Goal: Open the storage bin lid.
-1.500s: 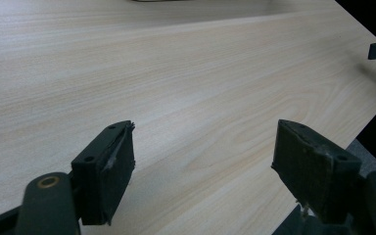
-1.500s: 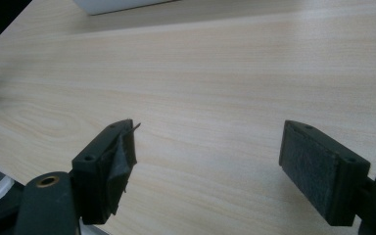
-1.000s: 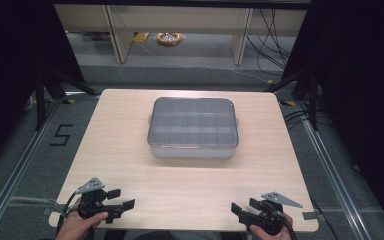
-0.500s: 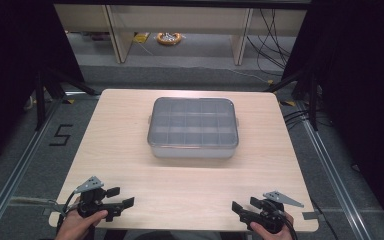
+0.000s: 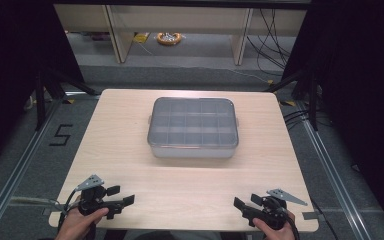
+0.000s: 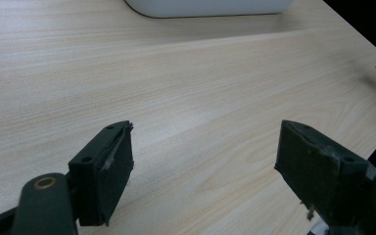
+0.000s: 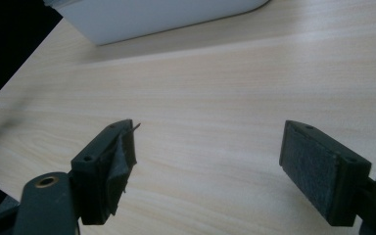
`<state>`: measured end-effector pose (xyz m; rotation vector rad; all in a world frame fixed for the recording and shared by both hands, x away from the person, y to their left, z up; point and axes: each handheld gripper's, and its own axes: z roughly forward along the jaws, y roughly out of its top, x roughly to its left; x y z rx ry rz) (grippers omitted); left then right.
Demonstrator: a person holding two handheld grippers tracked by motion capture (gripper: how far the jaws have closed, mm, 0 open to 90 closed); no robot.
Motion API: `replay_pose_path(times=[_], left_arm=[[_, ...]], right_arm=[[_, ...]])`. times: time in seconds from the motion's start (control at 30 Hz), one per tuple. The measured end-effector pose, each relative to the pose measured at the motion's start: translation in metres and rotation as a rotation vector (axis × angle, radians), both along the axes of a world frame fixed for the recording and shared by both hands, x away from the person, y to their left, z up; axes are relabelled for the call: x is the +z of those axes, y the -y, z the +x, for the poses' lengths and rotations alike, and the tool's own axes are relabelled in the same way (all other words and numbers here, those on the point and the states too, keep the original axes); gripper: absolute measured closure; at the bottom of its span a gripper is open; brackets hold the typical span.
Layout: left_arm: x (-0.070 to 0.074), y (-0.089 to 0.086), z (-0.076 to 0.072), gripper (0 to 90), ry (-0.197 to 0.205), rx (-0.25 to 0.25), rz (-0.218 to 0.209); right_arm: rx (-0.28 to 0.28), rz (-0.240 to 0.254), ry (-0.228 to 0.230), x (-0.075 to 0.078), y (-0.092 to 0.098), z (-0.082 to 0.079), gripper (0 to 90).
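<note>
A: Entry: both tongs, left [image 5: 122, 201] and right [image 5: 241, 206], rest at the near table [image 5: 130, 130] edge, jaws wide apart, nothing held.

B: Noted. The lidded compartment box [image 5: 193, 126] sits mid-table, well apart. Looks like the start; next probably a reach forward.

High overhead view; two low gripper views sharing table [image 5: 130, 130].

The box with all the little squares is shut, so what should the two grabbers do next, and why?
Probably move both forward toward the box. The left gripper and right gripper sit open at the table's near edge, holding nothing, well short of it.
</note>
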<state>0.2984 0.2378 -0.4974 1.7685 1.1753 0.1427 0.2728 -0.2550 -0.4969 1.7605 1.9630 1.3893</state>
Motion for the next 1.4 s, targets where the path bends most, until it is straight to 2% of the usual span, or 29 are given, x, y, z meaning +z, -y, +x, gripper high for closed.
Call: replay_pose_path(times=[0.03,0.1,0.13,0.17,0.2,0.23,0.27,0.3,0.33,0.37,0.43,0.47,0.5,0.6,0.63,0.67,0.7,0.73,0.77,0.8,0.9,0.93,0.97,1.03,1.17,1.23,1.27,1.3,1.4], left_arm=[[0.001,0.0,0.0,21.0,-0.007,-0.004,0.008],[0.001,0.0,0.001,21.0,-0.008,-0.004,0.009],[0.002,0.0,0.002,21.1,-0.009,0.002,0.002],[0.001,0.001,0.002,21.1,-0.002,0.008,0.004],[0.001,0.0,0.003,21.1,-0.006,0.008,0.006],[0.001,0.0,0.004,21.2,-0.008,0.012,0.006],[0.0,0.0,0.005,21.3,-0.013,0.021,0.002],[-0.001,0.0,0.005,21.3,-0.013,0.024,-0.001],[-0.001,0.0,0.007,21.4,-0.023,0.025,-0.001],[-0.002,0.0,0.008,21.4,-0.019,0.024,-0.004],[-0.001,0.0,0.008,21.5,-0.019,0.026,-0.004],[-0.001,0.001,0.01,21.6,-0.017,0.024,-0.002],[0.0,0.001,0.01,21.6,-0.017,0.023,-0.002],[0.0,0.001,0.013,21.7,-0.018,0.025,0.001],[0.0,0.001,0.013,21.6,-0.018,0.025,0.001],[0.001,0.001,0.016,21.7,-0.014,0.024,-0.007],[0.001,0.002,0.016,21.7,-0.014,0.029,-0.006],[0.001,0.002,0.018,21.7,-0.013,0.024,-0.002],[0.001,0.003,0.019,21.7,-0.007,0.023,0.002],[0.002,0.003,0.02,21.7,-0.019,0.018,0.0],[0.004,0.005,0.024,21.7,-0.019,0.016,-0.006],[0.005,0.005,0.026,21.7,-0.017,0.018,-0.008],[0.006,0.005,0.028,21.6,-0.017,0.016,-0.006],[0.009,0.006,0.033,21.6,-0.006,0.016,-0.003],[0.014,0.008,0.045,23.0,-0.001,0.017,-0.01],[0.015,0.009,0.051,23.2,-0.006,0.023,-0.024],[0.017,0.009,0.054,23.2,-0.007,0.023,-0.027],[0.018,0.01,0.056,23.1,0.0,0.037,-0.029],[0.021,0.009,0.063,23.1,0.004,0.045,-0.035]], right_arm=[[0.011,-0.003,0.027,-0.002,0.002,0.003,22.7],[0.005,-0.001,0.028,-0.001,0.004,0.006,24.0],[0.001,0.023,0.034,-0.002,0.004,0.009,24.0],[-0.011,0.034,0.018,-0.001,0.003,0.009,24.0],[0.006,0.023,0.036,-0.002,0.006,0.012,24.2],[0.007,0.016,0.035,-0.002,0.006,0.015,24.2],[-0.019,0.044,-0.004,0.0,0.004,0.014,24.2],[0.006,0.014,0.034,-0.003,0.007,0.02,24.2],[-0.003,0.033,-0.002,-0.001,0.006,0.019,24.2],[0.008,0.012,0.031,-0.004,0.008,0.024,24.2],[0.016,0.013,0.025,-0.003,0.009,0.026,24.2],[-0.003,0.032,-0.002,-0.001,0.006,0.028,24.2],[0.012,0.0,0.034,-0.003,0.008,0.032,24.3],[0.02,-0.003,0.035,-0.001,0.007,0.036,24.5],[-0.002,-0.002,0.027,0.0,0.005,0.036,24.5],[0.014,-0.006,0.041,0.0,0.008,0.038,24.5],[0.002,-0.023,0.038,0.001,0.008,0.04,24.5],[0.011,-0.004,0.04,0.001,0.009,0.041,24.5],[0.009,-0.005,0.039,0.002,0.009,0.043,24.4],[0.001,-0.016,0.055,0.002,0.01,0.046,24.4],[-0.002,-0.009,0.048,0.006,0.011,0.051,24.3],[-0.015,0.011,0.035,0.008,0.01,0.053,24.3],[0.004,0.004,0.047,0.009,0.013,0.056,24.3],[-0.002,0.03,0.038,0.012,0.014,0.062,24.7],[-0.023,0.015,0.054,0.021,0.017,0.074,26.8],[-0.015,-0.009,0.091,0.023,0.02,0.082,27.8],[-0.032,0.009,0.069,0.026,0.018,0.084,28.1],[-0.02,-0.009,0.092,0.027,0.02,0.089,28.7],[-0.025,0.013,0.089,0.032,0.017,0.099,30.1]])
